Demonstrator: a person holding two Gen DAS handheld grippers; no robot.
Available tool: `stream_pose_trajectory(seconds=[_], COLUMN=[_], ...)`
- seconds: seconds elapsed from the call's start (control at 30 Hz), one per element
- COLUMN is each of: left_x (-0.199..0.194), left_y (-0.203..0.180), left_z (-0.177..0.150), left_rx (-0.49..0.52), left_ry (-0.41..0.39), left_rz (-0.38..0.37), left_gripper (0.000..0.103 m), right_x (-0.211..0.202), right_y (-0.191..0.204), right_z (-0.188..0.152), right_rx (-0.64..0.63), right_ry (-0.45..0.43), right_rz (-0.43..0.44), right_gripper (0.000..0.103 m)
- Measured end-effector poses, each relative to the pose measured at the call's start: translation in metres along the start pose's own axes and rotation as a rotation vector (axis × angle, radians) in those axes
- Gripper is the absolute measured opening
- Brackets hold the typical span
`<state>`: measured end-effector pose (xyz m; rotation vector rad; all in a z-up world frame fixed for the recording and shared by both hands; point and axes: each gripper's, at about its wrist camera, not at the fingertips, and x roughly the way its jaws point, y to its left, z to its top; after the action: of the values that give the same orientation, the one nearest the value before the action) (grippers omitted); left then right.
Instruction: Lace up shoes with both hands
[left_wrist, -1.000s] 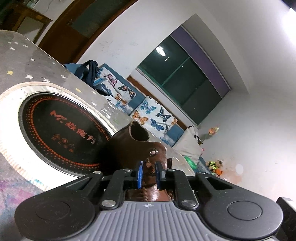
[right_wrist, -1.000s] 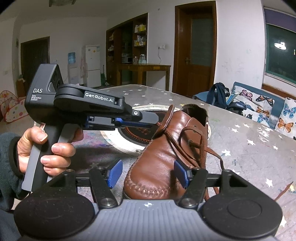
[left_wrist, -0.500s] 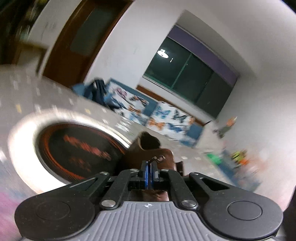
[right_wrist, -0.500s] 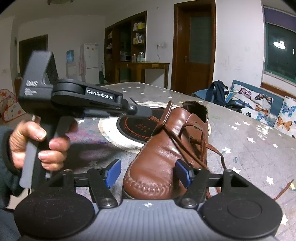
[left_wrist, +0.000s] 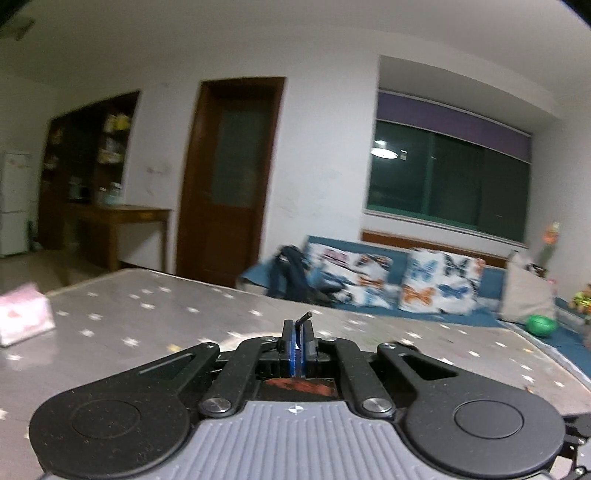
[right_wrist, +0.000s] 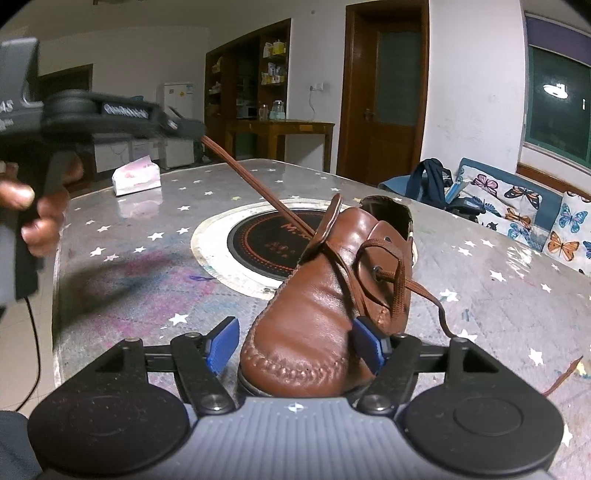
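Right wrist view shows the brown shoe (right_wrist: 317, 314) on the near part of the starred table (right_wrist: 498, 295), its toe between the right gripper (right_wrist: 295, 345) whose jaws have just been opening, the left pad clear of the leather; the left gripper (right_wrist: 184, 127) is clamped on the lace (right_wrist: 258, 188), drawn taut up to the far left; lacing looks partly done, with the other lace end trailing loose at right; the eyelets on the shoe's far side are hidden.

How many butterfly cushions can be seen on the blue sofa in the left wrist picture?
2. One butterfly cushion leans against the sofa back beside the dark bag; the other is to its right. A plain grey pillow follows; more may be hidden.
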<state>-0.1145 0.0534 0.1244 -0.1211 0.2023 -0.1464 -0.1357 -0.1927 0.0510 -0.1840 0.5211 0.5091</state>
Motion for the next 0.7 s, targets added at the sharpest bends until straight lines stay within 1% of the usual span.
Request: stream_pose_trajectory(seconds=[0.23, 0.4, 0.53, 0.6, 0.7], left_x=[-0.023, -0.037, -0.042, -0.042, -0.042], left_y=[0.022, 0.040, 0.047, 0.049, 0.050], left_z=[0.016, 0.027, 0.030, 0.030, 0.028], left_rx=[-0.021, -0.055, -0.067, -0.069, -0.051], left_ry=[-0.055, -0.077, -0.071, -0.069, -0.082], left_rz=[0.126, 0.201, 0.235, 0.267, 0.363], left_gripper=[0.002, 0.002, 0.002, 0.002, 0.002], right_x=[0.002, 0.003, 0.004, 0.004, 0.004], right_y=[0.001, 0.001, 0.001, 0.000, 0.000], right_z=[0.000, -0.001, -0.001, -0.001, -0.001], right_rx=[-0.008, -0.006, -0.006, -0.007, -0.003], right_ry=[-0.002, -0.004, -0.006, -0.006, -0.006], right_rz=[-0.001, 0.002, 0.004, 0.005, 0.006], right_gripper=[0.073, 0.074, 0.075, 0.075, 0.075])
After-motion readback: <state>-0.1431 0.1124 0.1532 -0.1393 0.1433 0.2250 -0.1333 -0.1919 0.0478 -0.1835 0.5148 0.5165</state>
